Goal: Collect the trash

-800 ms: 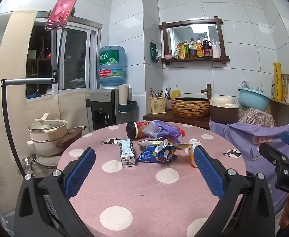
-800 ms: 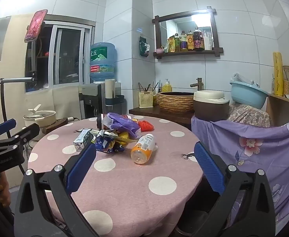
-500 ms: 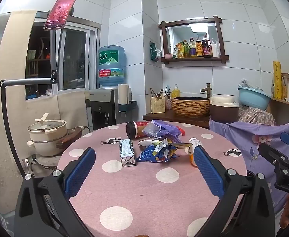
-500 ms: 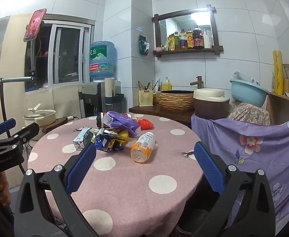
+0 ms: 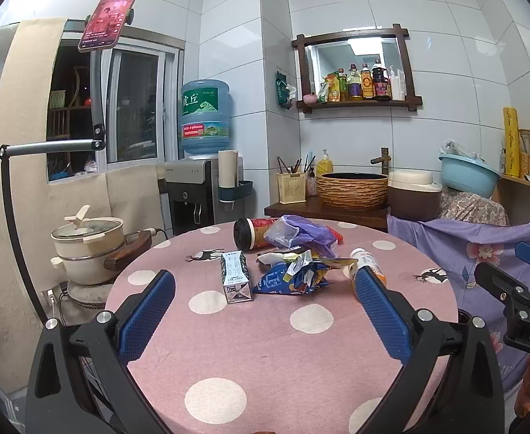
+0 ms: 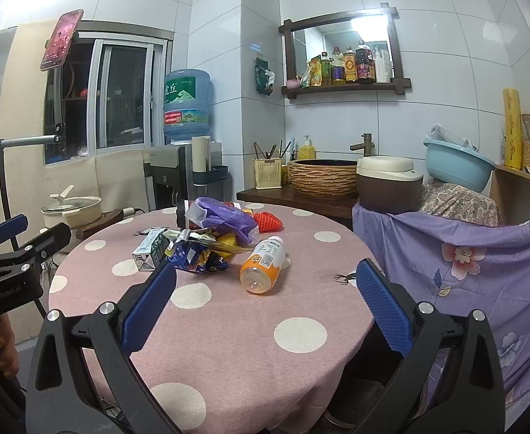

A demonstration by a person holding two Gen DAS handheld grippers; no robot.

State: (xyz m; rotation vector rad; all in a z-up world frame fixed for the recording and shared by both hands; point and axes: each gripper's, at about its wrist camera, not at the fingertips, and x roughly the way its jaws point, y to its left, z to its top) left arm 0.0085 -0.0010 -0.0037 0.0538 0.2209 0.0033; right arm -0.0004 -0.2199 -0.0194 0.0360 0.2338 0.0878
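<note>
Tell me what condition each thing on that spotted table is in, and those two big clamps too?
Orange bottle: lying on its side, capped.
Milk carton: lying flat.
Cup with the black lid: tipped over, lid on.
Blue snack wrapper: crumpled, torn open.
Purple plastic bag: crumpled on the pile.
Left gripper: wide open, empty.
Right gripper: wide open, empty.

Right gripper gapes empty above the table; orange bottle lies beside, possibly touching, wrappers.
</note>
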